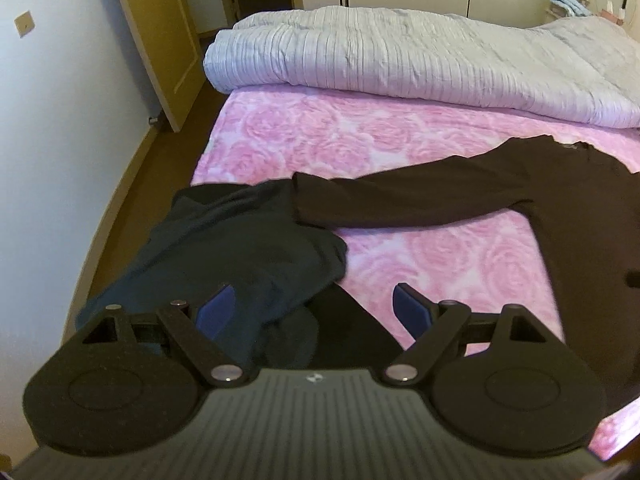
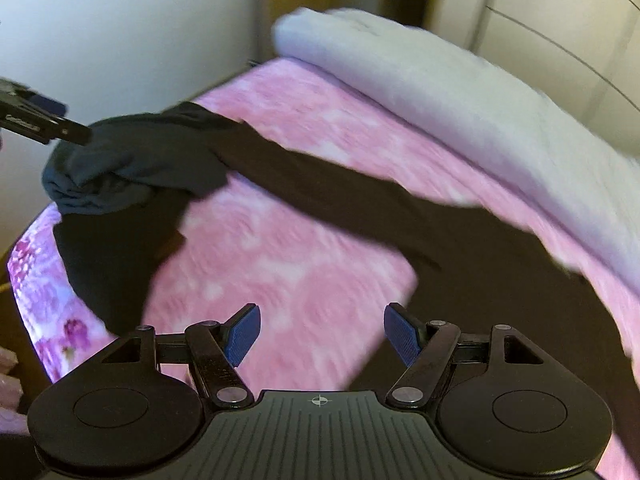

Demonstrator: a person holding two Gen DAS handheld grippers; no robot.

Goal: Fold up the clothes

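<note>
We've got both claws spread wide, gripping nothing: left gripper (image 1: 312,308) over the crumpled dark navy garment (image 1: 224,248) (blurry), right gripper (image 2: 320,336) beside the spread-out brown long-sleeved top (image 2: 500,280).

Your right wrist view is smeared by motion blur, so the rose print on the pink bedsheet (image 2: 304,264) dissolves there. The brown long-sleeved top (image 1: 580,216) runs off the right edge of your left wrist view, its far sleeve and hem unseen. Your left gripper's body covers the near part of the dark blue garment (image 1: 240,240). The shelf items (image 1: 572,0) are too small to identify.
</note>
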